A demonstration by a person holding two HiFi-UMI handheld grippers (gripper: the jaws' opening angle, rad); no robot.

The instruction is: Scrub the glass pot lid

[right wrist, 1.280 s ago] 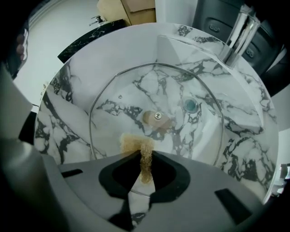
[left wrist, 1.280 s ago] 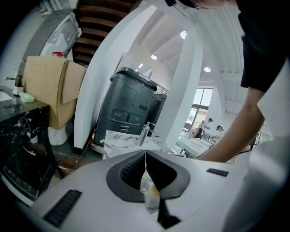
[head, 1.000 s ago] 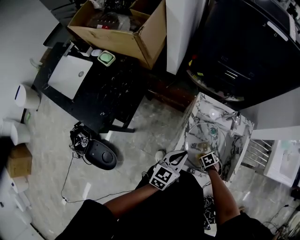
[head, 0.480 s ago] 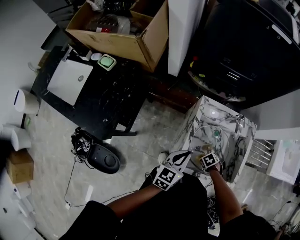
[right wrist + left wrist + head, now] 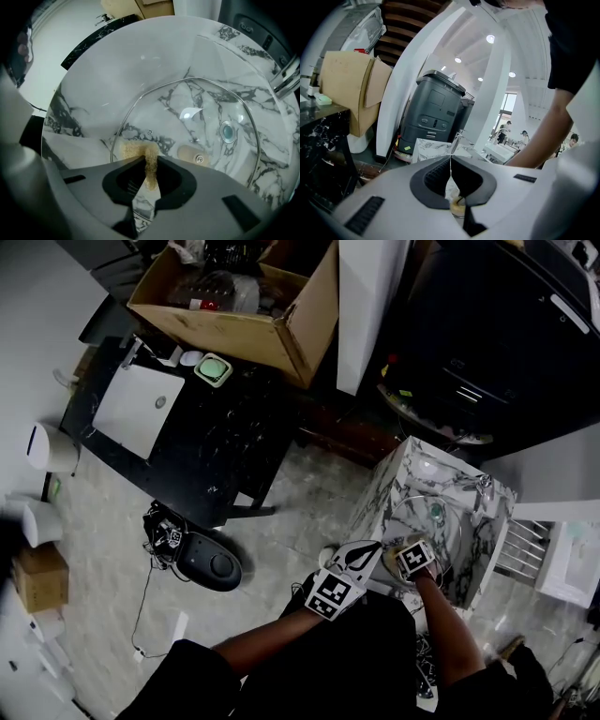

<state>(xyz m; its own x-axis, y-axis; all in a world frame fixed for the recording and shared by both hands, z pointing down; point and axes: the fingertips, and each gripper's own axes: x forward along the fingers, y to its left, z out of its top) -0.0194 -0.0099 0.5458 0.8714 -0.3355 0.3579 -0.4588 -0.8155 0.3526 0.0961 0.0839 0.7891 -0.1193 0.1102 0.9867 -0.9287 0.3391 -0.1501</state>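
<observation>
Right gripper (image 5: pixel 150 161): jaws closed tight on a tan scrub pad (image 5: pixel 140 151); the pad sticks out past the tips and spreads to the left.
Pad contact: pressed against the near edge of the glass lid (image 5: pixel 187 108), right at its metal rim.
Glass lid: lies inside the round marble basin (image 5: pixel 117 79), filling most of it; cannot tell whether flat or leaning.
Through the glass: marble veining and the drain (image 5: pixel 228 131) show clearly.
Lid fitting: a tan oval piece with a screw (image 5: pixel 193 153) sits just right of the pad.
Tap (image 5: pixel 287 77): chrome, at the right edge of the basin, beyond the lid's rim.
Left gripper (image 5: pixel 451 157): jaws shut, tips meeting, nothing between them; held up in the air and off the lid.
Left gripper position: in the head view it hangs just left of the basin stand, beside the right gripper, apart from the sink.
Left gripper outlook: points toward a tall grey machine (image 5: pixel 436 112), with the person's arm (image 5: pixel 548 136) crossing on the right.
Surroundings, head view: open cardboard box (image 5: pixel 234 306) at top, a black table (image 5: pixel 197 442) below it carrying a white flat panel (image 5: pixel 141 404).
Floor: a black rounded device (image 5: pixel 208 563) with a tangle of cable, left of the person.
</observation>
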